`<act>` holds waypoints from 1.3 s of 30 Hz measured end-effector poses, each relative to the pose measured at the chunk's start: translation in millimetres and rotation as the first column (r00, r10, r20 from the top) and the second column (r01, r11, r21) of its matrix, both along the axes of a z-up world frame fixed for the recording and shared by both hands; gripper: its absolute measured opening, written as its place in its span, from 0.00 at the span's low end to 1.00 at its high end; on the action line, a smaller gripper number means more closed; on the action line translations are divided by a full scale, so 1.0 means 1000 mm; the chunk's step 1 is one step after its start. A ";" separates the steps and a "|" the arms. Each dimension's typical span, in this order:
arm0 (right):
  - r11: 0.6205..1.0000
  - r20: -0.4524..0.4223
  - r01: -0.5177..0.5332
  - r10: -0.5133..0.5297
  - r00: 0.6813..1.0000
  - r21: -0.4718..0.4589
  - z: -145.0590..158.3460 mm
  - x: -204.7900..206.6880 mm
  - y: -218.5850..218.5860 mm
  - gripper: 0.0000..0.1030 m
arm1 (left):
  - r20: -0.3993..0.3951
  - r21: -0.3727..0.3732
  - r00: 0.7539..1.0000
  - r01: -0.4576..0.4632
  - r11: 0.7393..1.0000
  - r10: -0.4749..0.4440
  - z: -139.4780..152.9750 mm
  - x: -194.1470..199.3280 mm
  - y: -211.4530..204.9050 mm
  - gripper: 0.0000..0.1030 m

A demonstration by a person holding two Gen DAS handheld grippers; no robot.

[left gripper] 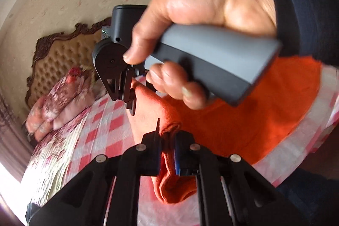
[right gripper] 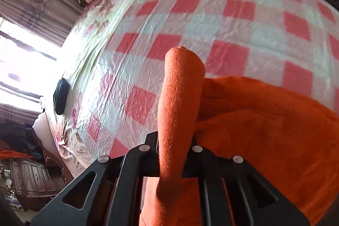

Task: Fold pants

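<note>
the orange fleece pants lie bunched on a bed covered with a glossy red-and-white checked bedspread, and both tools have a pinch of them. in the left wrist view the left gripper has its black jaws clamped on a thick fold of the orange fabric, which squeezes up between the pads and spills down below them in a rounded lump. beyond it, a person's right hand, coming out of a dark navy sleeve, wraps around the grey handle of the right gripper, whose black fingers are pressed together on the upper edge of the same cloth. the stretch of fabric between the two grips runs as a raised edge, paler on its inner face, while the rest of the garment spreads wide across the checks to the right. in the right wrist view the right gripper is clenched on a rolled ridge of orange fleece that stands up from between the jaws and ends in a blunt rounded tip over the bedspread; the bulk of the pants heaps up to the right. a stack of pink floral quilts sits at the head of the bed against a tufted tan headboard with a dark carved wooden frame. a small black object lies near the bed's left edge, beside a bright window with mauve curtains.
</note>
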State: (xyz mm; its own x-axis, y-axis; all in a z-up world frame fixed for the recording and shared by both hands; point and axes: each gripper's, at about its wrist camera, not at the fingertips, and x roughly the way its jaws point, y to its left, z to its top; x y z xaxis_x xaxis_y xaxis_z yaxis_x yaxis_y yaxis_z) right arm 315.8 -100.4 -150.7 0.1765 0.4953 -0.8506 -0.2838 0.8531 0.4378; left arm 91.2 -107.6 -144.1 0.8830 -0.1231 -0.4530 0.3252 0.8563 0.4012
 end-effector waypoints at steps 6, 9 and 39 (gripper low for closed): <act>0.986 0.097 0.163 -0.164 0.982 0.019 0.042 -0.028 -0.135 0.08 | 0.049 -0.024 0.974 0.222 0.975 -0.221 0.031 -0.013 -0.084 0.09; 0.963 0.085 0.267 -0.268 0.960 0.024 0.030 -0.045 -0.207 0.08 | 0.062 0.027 0.947 0.313 0.949 -0.314 0.018 -0.024 -0.134 0.09; 0.955 0.201 0.293 -0.279 0.939 -0.039 -0.027 -0.086 -0.327 0.07 | 0.012 0.223 0.902 0.419 0.880 -0.432 -0.046 -0.017 -0.266 0.08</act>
State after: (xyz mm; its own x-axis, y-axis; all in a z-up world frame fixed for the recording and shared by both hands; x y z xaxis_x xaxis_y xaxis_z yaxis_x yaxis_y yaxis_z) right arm 230.0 -427.7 -177.7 0.4644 0.3427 -0.8166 -0.0961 0.9362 0.3382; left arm 74.2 -373.7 -190.0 0.7931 -0.4007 -0.4587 0.6090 0.5349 0.5857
